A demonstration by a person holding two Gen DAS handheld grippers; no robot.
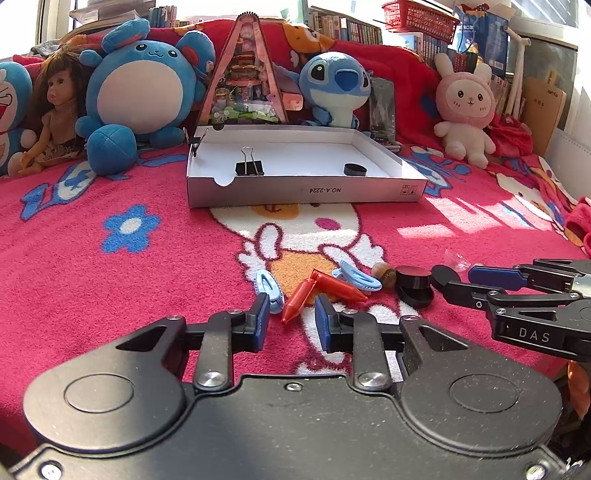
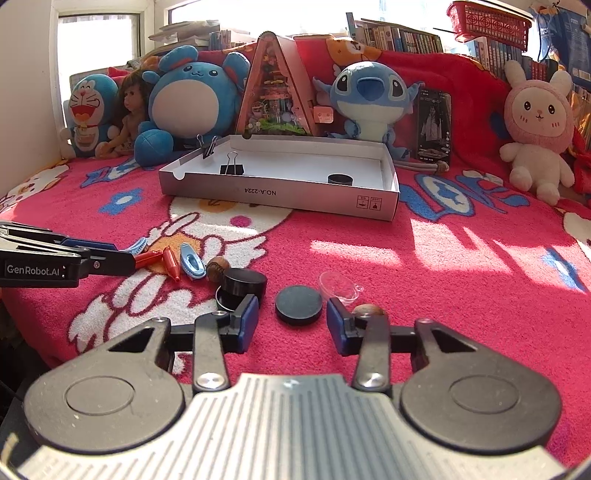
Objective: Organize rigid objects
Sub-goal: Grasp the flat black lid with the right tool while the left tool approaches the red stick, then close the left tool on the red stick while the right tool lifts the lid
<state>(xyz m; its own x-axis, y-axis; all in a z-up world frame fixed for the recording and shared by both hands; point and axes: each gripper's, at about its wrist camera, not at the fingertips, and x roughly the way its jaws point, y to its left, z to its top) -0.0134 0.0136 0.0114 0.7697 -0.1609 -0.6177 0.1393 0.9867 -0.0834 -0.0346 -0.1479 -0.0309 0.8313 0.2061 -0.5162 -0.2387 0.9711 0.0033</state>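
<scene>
I am over a bed covered by a fluffy pink-red blanket [image 2: 461, 295] printed with white cartoon rabbits and blue flowers, and patches of bright sunlight [image 2: 436, 243] lie across it on my right. Along the far edge, against a red cartoon-print throw [image 1: 399, 62], sit a row of soft toys: a blue cat plush [image 2: 90, 110], a brown-haired doll [image 1: 55, 107], a round blue mouse plush [image 1: 144, 92], a blue alien plush [image 2: 369, 96] and a pink-hooded white rabbit plush [image 2: 535, 125]. Behind them glaring windows [image 2: 96, 48] wash out the view, beside a white wall [image 2: 26, 92], rows of upright books [image 2: 402, 38] and a red plastic basket [image 2: 487, 18].
</scene>
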